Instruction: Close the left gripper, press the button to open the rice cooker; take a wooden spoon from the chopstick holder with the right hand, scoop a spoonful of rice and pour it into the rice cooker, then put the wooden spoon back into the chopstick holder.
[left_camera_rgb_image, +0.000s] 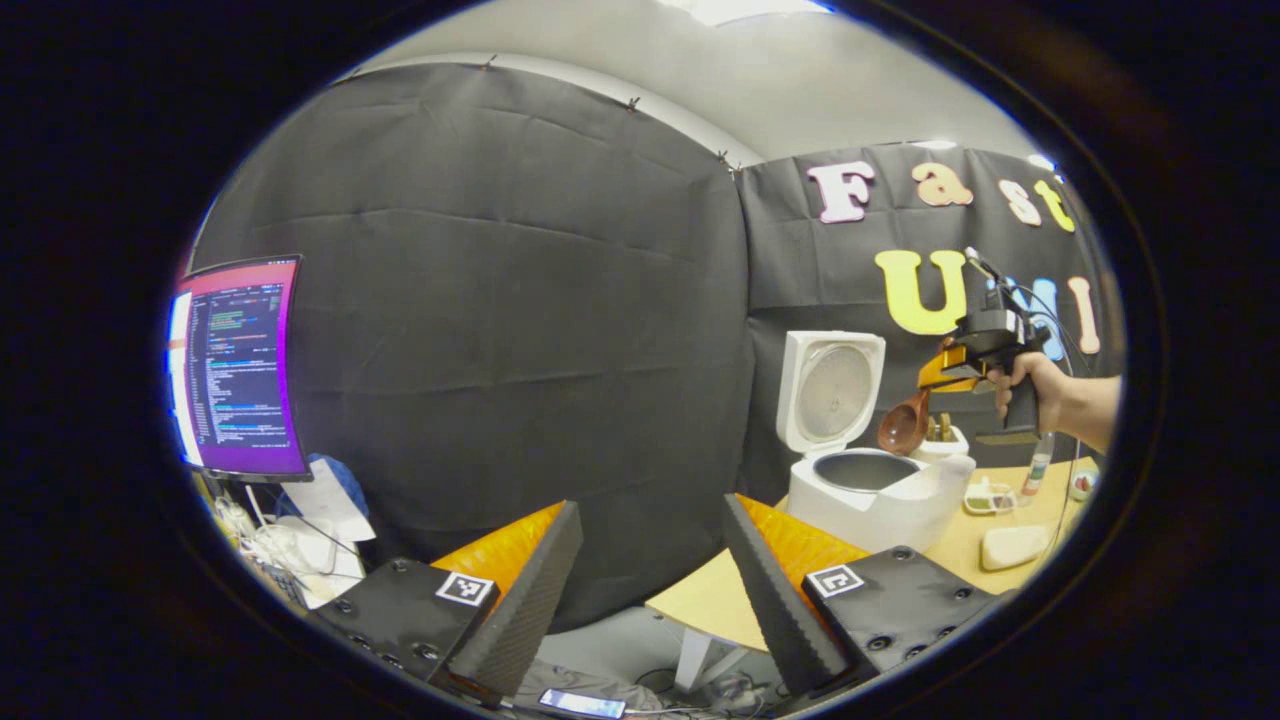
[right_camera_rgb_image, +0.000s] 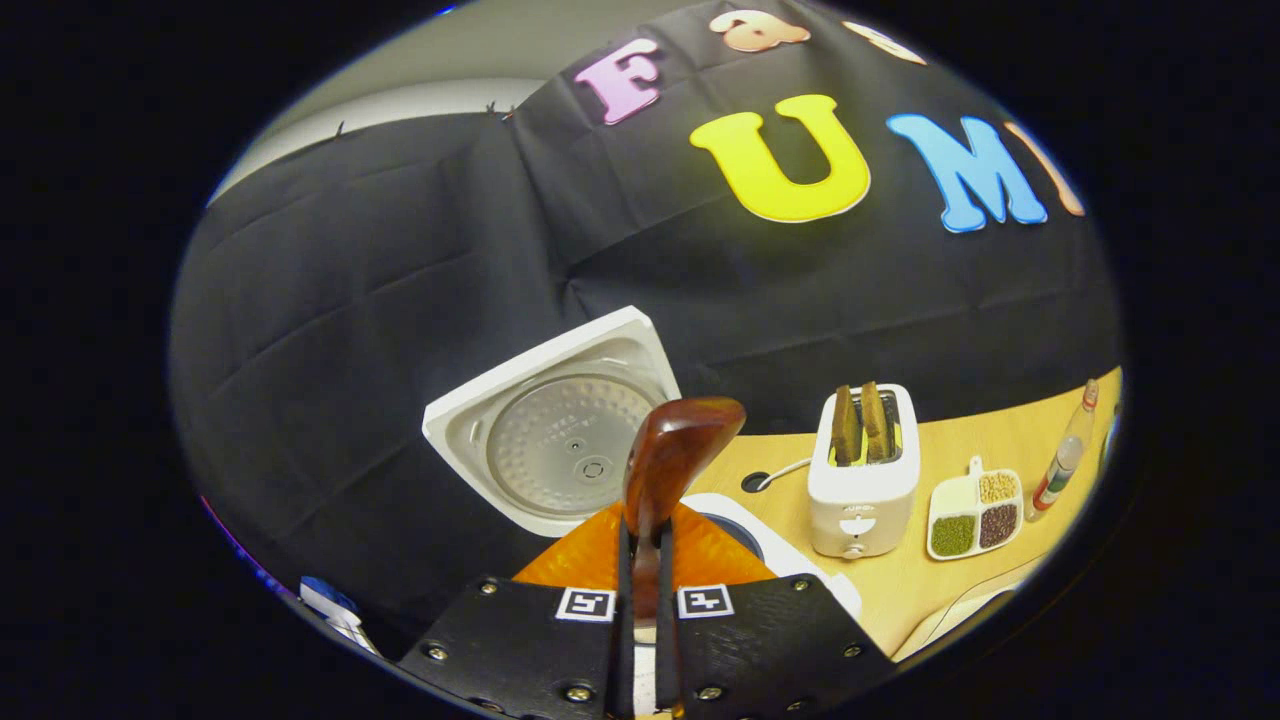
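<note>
Clamped on the wooden spoon (right_camera_rgb_image: 668, 470) with the right gripper (right_camera_rgb_image: 645, 590), poised over the open rice cooker (left_camera_rgb_image: 870, 495). Left gripper (left_camera_rgb_image: 650, 570) spread wide, idle. Probably tipping next, then back to the holder.

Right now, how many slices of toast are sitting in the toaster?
2. Both stand upright side by side in the slots of the white toaster: the left slice and the right slice. Nothing further shows in the slots.

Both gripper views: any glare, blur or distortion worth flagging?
Left gripper view: strong fisheye bend, monitor glows bright and washed out at its edge, rice cooker sharp. Right gripper view: wooden spoon shows a glossy highlight, close up between the right gripper fingers; toaster crisp, evenly lit.
</note>
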